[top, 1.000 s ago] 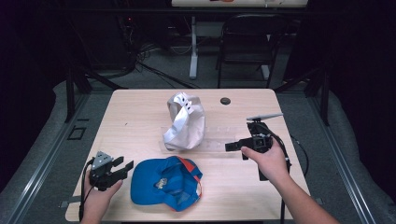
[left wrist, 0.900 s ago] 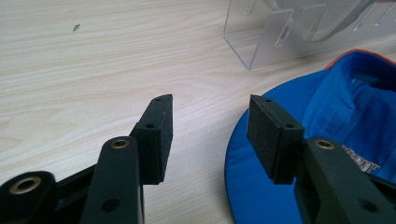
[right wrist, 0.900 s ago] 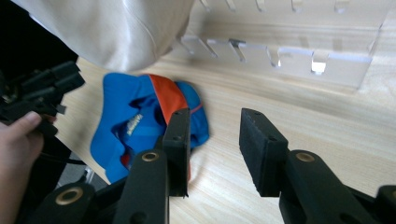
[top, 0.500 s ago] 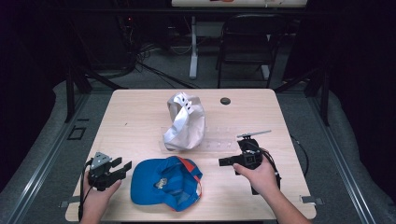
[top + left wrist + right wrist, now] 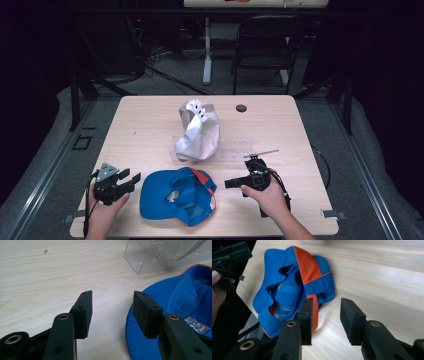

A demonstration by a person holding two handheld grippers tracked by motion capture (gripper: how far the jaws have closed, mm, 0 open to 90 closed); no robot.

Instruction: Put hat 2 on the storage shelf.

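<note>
A blue cap with an orange panel (image 5: pixel 177 195) lies upside down near the table's front edge. My left gripper (image 5: pixel 132 181) rests just left of it, open. In the left gripper view the jaws (image 5: pixel 112 302) are wide apart over bare wood, and the right one hangs over the cap's brim (image 5: pixel 175 302). My right gripper (image 5: pixel 226 184) sits to the right of the cap and points left at it, open. In the right gripper view its jaws (image 5: pixel 325 310) hold nothing, with the cap (image 5: pixel 292 282) just beyond them.
A white cap (image 5: pixel 197 130) hangs on a clear acrylic stand (image 5: pixel 235 150) in the middle of the wooden table (image 5: pixel 145 125). A small black disc (image 5: pixel 241 107) lies near the far edge. A chair (image 5: pixel 260 45) stands behind the table.
My right gripper has come down and toward the near edge, closer to the blue cap's right side. The left gripper and both caps have stayed put.
</note>
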